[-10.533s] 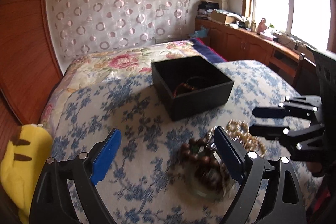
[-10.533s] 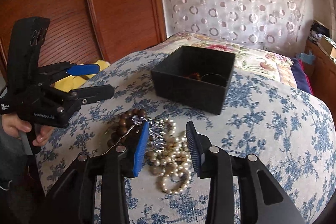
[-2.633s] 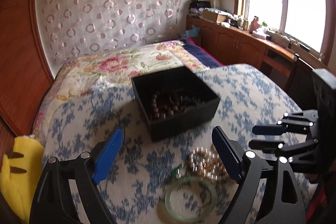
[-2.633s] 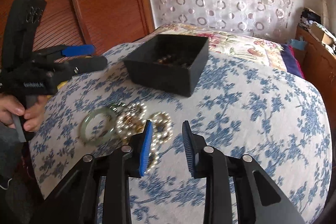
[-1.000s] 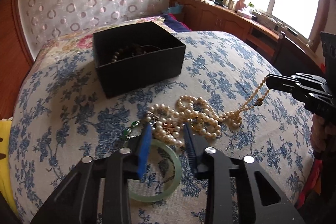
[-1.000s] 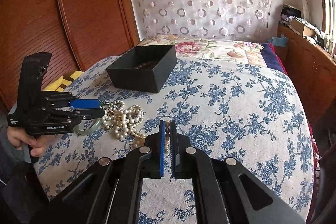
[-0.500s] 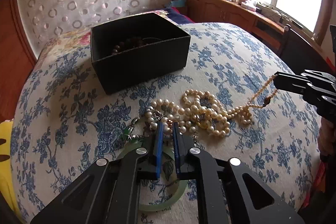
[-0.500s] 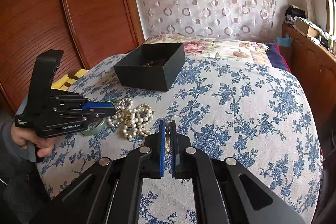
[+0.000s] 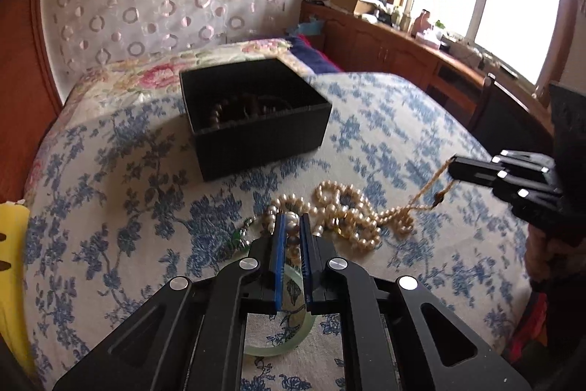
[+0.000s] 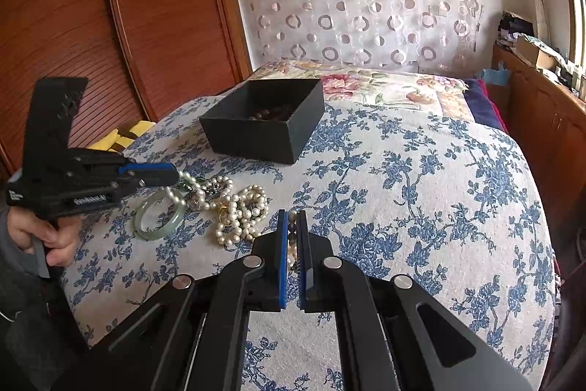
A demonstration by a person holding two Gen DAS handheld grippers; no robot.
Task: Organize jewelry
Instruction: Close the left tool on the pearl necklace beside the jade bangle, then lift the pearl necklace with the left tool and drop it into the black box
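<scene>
A tangle of pearl necklaces [image 9: 344, 211] [image 10: 241, 207] lies on the blue-flowered bedspread. My left gripper [image 9: 292, 220] [image 10: 172, 171] is shut on pearls at the tangle's left end. My right gripper [image 10: 292, 218] [image 9: 452, 167] is shut on the other end of a pearl strand, which hangs taut from it above the bed. A pale green jade bangle [image 10: 159, 217] [image 9: 289, 328] lies flat under the left gripper. The black open box [image 9: 256, 120] [image 10: 263, 127] behind holds brown bead bracelets [image 9: 234, 109].
A yellow plush toy [image 9: 11, 266] lies at the bed's left edge. A wooden wardrobe [image 10: 110, 24] stands to the left, a wooden sideboard [image 9: 403, 50] under the window to the right. A floral quilt [image 10: 384, 87] covers the far end of the bed.
Both grippers have lifted slightly while still shut on the pearls. The strand to my right gripper has pulled tighter. The tangle has shifted a little towards the box.
</scene>
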